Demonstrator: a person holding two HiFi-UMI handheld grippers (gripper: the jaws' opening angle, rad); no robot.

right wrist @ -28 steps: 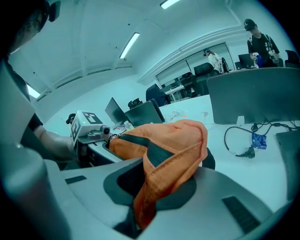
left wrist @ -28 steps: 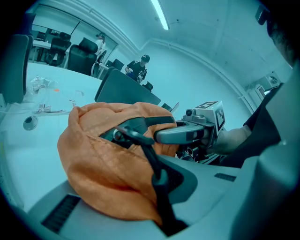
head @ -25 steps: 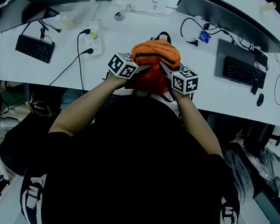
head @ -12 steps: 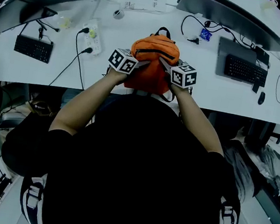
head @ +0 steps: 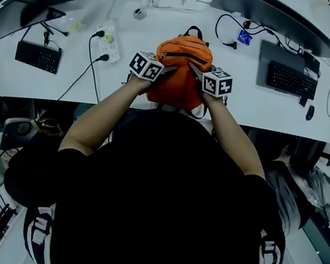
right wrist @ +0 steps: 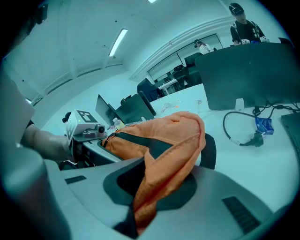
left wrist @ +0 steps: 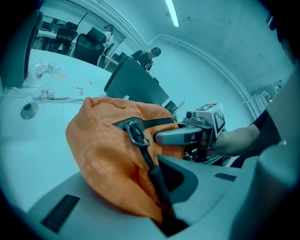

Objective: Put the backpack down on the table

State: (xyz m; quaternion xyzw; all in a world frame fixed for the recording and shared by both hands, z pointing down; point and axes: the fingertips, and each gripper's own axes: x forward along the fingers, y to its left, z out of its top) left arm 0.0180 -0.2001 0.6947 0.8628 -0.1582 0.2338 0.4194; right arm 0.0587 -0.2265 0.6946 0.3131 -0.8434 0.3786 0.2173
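An orange backpack (head: 180, 69) with a black top handle and black zip is held upright over the near part of the white table (head: 121, 94). My left gripper (head: 169, 70) is shut on a fold of its orange fabric (left wrist: 108, 150) at the left side, next to the zip pull. My right gripper (head: 192, 71) is shut on the fabric (right wrist: 164, 136) at the right side. Each gripper faces the other across the bag: the right gripper (left wrist: 187, 135) shows in the left gripper view, the left gripper (right wrist: 86, 132) in the right gripper view. Whether the bag's bottom touches the table is hidden.
A keyboard (head: 38, 56) lies at the left and another keyboard (head: 290, 78) at the right, with a mouse (head: 310, 112) beside it. A power strip (head: 109, 43) with black cables lies left of the bag. Monitors (head: 274, 15) stand along the far edge.
Both grippers have carried the backpack a little lower and farther over the table. Their hold on the fabric is unchanged.
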